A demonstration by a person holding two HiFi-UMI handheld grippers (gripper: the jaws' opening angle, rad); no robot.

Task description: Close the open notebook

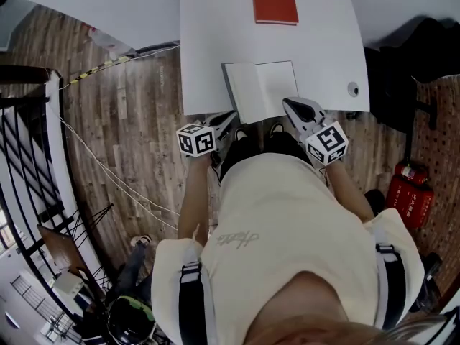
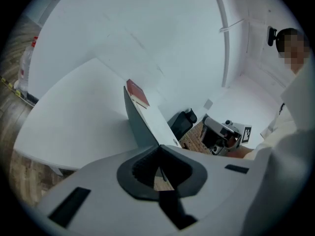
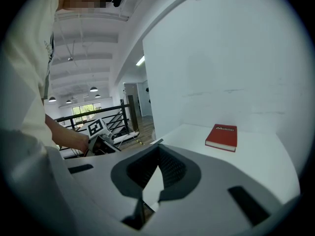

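The open notebook (image 1: 262,88) lies at the near edge of the white table (image 1: 205,49), blank pages up. My left gripper (image 1: 228,118) is at its near left corner. In the left gripper view the jaws (image 2: 158,149) are shut at the foot of the grey left cover (image 2: 140,124), which stands tilted up from the table. My right gripper (image 1: 289,106) is over the notebook's near right corner. Its jaws (image 3: 157,149) look shut, with only white showing behind them. Whether it touches the page is hidden.
A red book (image 1: 274,0) lies closed at the table's far side, also in the right gripper view (image 3: 221,137). A round grommet (image 1: 353,89) sits near the right edge. On the floor are a black chair (image 1: 402,70), a red fire extinguisher (image 1: 411,192), and a black railing (image 1: 29,157) at left.
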